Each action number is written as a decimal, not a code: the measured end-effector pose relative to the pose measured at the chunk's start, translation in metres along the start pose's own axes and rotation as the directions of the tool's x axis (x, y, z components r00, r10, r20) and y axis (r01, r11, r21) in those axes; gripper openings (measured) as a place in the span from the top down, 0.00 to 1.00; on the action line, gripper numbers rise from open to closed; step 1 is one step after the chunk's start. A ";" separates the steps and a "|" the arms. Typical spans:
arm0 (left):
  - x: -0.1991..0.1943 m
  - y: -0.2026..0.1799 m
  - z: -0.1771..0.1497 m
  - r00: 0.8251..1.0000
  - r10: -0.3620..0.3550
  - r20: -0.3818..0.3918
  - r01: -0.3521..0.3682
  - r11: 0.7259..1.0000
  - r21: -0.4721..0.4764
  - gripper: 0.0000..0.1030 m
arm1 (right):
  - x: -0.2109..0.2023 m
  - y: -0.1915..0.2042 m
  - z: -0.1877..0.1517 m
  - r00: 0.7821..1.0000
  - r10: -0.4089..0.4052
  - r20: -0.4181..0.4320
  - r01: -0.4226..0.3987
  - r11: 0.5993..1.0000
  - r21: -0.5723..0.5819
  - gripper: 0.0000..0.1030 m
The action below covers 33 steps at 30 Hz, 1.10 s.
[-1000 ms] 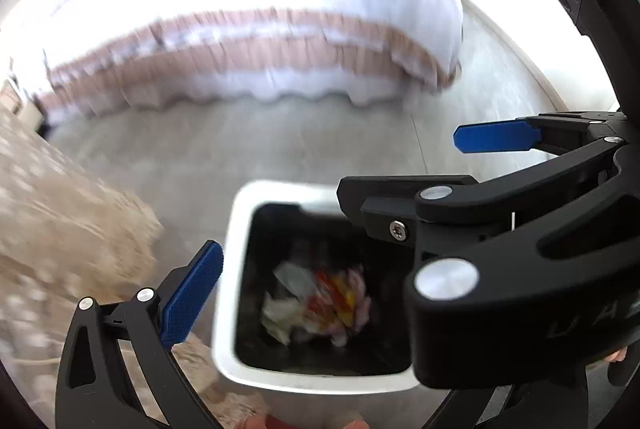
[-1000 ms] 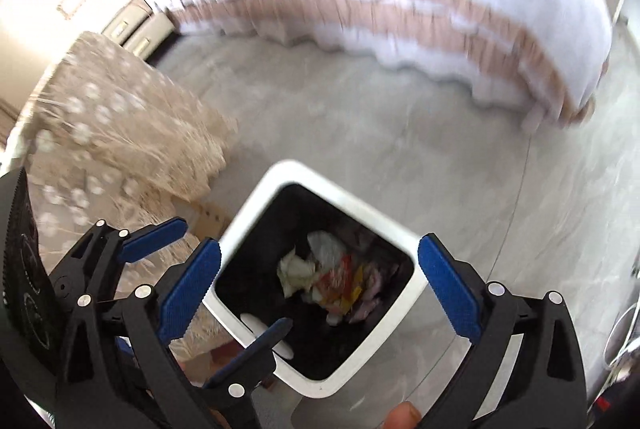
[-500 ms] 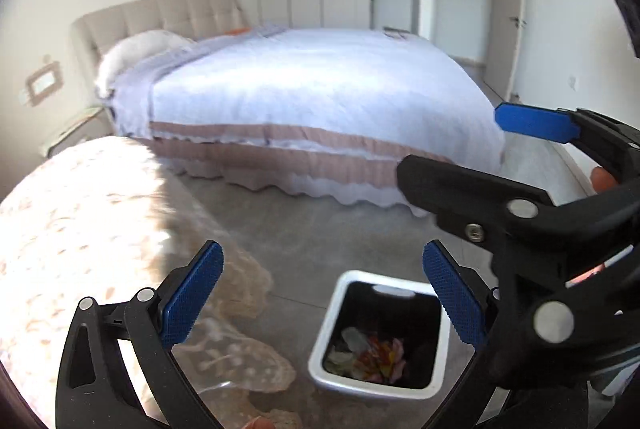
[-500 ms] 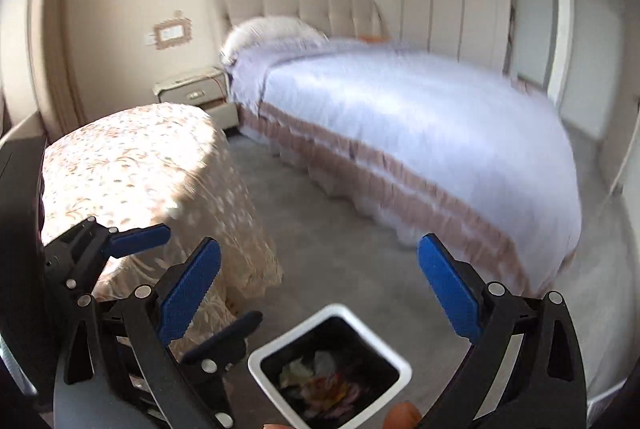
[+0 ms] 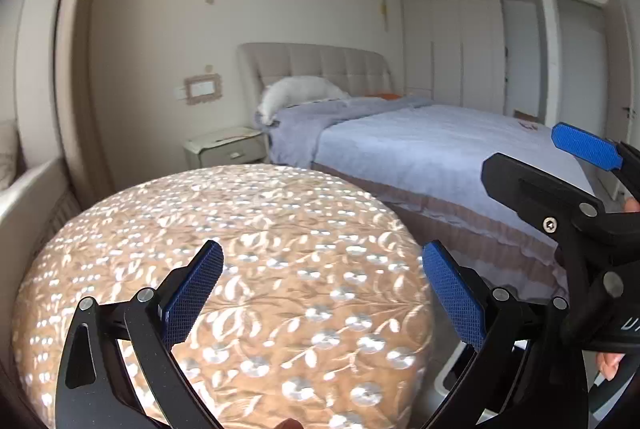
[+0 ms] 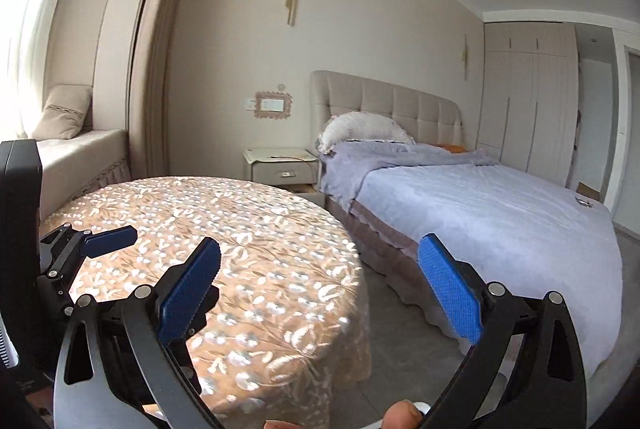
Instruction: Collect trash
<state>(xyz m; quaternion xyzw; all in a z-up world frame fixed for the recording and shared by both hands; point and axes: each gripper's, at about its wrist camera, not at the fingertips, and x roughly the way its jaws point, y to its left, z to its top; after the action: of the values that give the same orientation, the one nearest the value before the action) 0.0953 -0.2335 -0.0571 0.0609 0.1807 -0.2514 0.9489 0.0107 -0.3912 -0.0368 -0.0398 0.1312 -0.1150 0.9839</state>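
The desk (image 6: 256, 229) wears a matt tan cloth woven with shiny pale flowers. Both grippers are matt black plastic with rough, cross-hatched blue pads (image 5: 452, 293) and bright metal rivets. The bed (image 6: 500, 221) has soft lilac cloth and a tufted padded headboard (image 6: 400, 105).

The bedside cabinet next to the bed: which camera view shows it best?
The right wrist view shows the bedside cabinet best: its top, its drawer front and a thin cable on it are sharp and unblocked. The left wrist view shows it too, whole, but smaller and softer.
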 end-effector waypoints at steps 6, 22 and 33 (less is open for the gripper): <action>-0.027 0.072 -0.003 0.984 0.178 0.011 -0.176 0.980 -0.089 0.05 | 0.005 0.054 0.017 0.991 0.128 0.027 -0.128 0.992 0.004 0.04; -0.084 0.164 -0.012 0.923 0.385 0.008 -0.375 0.903 -0.212 0.05 | 0.008 0.131 0.037 0.968 0.252 0.009 -0.251 0.966 -0.062 0.04; -0.091 0.178 -0.012 0.920 0.392 0.022 -0.376 0.896 -0.236 0.05 | 0.012 0.144 0.035 0.963 0.268 -0.008 -0.268 0.961 -0.064 0.04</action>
<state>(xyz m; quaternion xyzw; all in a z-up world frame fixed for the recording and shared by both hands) 0.1068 -0.0357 -0.0298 -0.0220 0.1596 -0.0387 0.9862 0.0623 -0.2530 -0.0216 -0.0534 0.1386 0.0238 0.9886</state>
